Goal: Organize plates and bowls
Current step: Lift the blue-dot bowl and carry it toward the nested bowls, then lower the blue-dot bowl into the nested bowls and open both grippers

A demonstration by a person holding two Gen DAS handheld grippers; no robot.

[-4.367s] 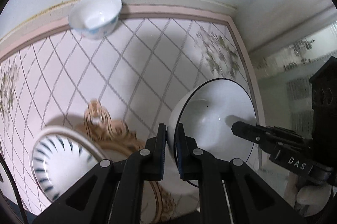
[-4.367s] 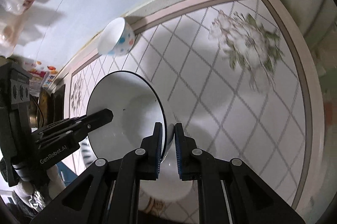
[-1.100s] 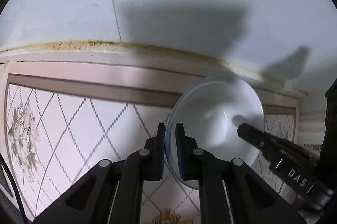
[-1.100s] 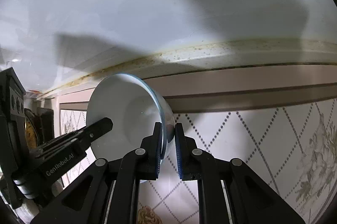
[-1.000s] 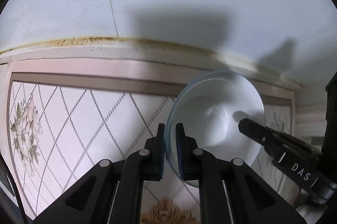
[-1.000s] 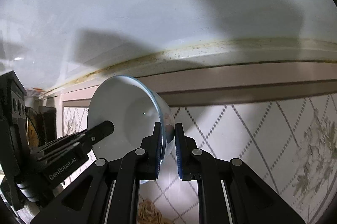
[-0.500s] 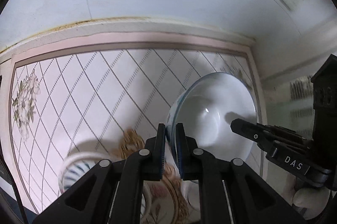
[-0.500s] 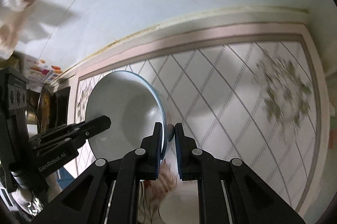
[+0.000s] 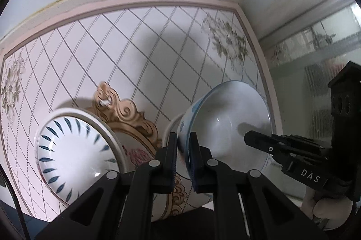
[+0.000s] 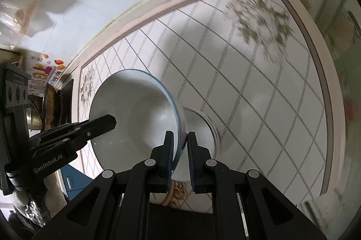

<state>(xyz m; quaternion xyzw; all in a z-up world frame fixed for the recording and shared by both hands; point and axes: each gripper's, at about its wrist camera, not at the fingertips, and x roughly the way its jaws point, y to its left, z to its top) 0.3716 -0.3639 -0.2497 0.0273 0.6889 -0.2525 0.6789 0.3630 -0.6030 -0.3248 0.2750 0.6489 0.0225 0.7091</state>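
In the left wrist view, the left tongs (image 9: 182, 145) pinch the near-left rim of a white bowl (image 9: 227, 127) with faint blue markings, held tilted above the tiled counter (image 9: 126, 54). To its left a white plate with blue dashes (image 9: 74, 149) rests on a gold-scrolled plate (image 9: 126, 118). The right tongs (image 9: 255, 140) reach in from the right onto the bowl's far rim. In the right wrist view, the right tongs (image 10: 180, 145) clamp the same bowl's (image 10: 135, 109) blue-edged rim, and the left tongs (image 10: 106, 122) grip its opposite side; the bowl hangs over another white dish (image 10: 200, 127), partly hidden.
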